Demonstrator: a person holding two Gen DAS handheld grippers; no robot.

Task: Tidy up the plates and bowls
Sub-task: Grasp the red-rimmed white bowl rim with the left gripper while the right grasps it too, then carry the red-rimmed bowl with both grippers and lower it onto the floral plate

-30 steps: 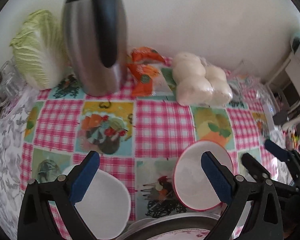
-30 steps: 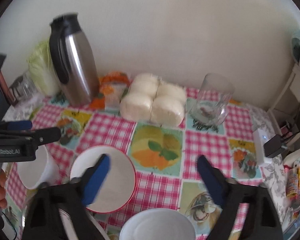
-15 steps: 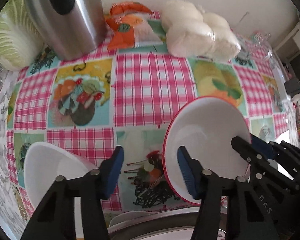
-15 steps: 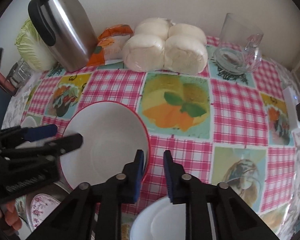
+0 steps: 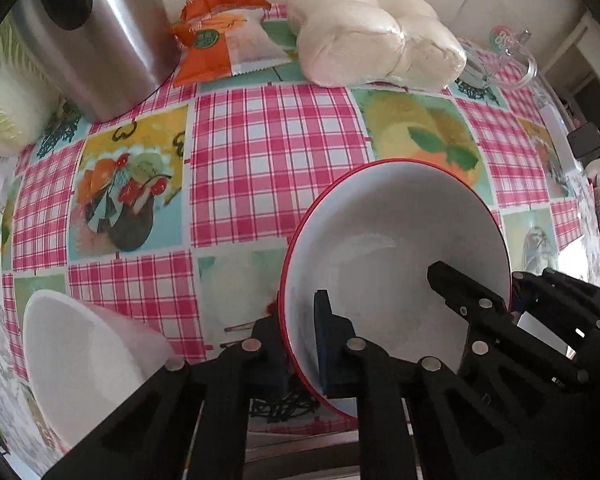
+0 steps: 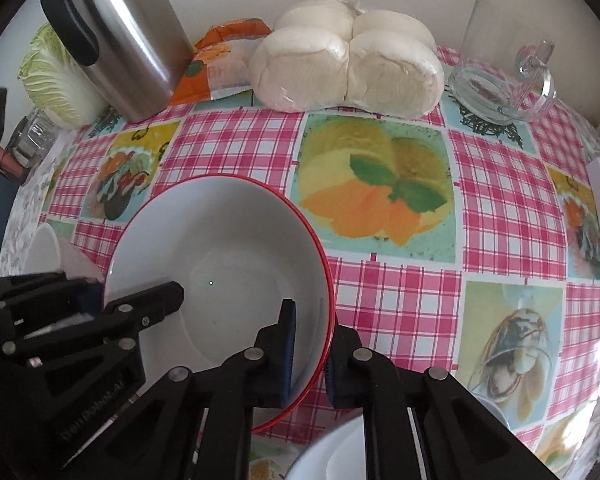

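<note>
- Red-rimmed white bowl (image 5: 384, 248) stands on the table (image 5: 268, 152), near its front edge, on a pink-checked cloth with fruit pictures.
- Left claw (image 5: 300, 344) is clamped on the bowl's left rim, one blue pad inside the wall, the other outside.
- Right claw (image 6: 310, 344) is clamped on the bowl's right rim in the same manner, one pad inside, one outside.
- Plain white bowl (image 5: 80, 360) sits just left of the red-rimmed one, tilted in the left wrist view.
- Second white dish (image 6: 332, 456) lies at the front edge, below the right claw; only part shows.
- Steel flask (image 6: 128, 40), orange packet (image 6: 220, 68), wrapped white buns (image 6: 348, 68) and glass mug (image 6: 500, 68) line the far side by the wall.
- Cabbage (image 6: 56, 76) rests left of the flask.
</note>
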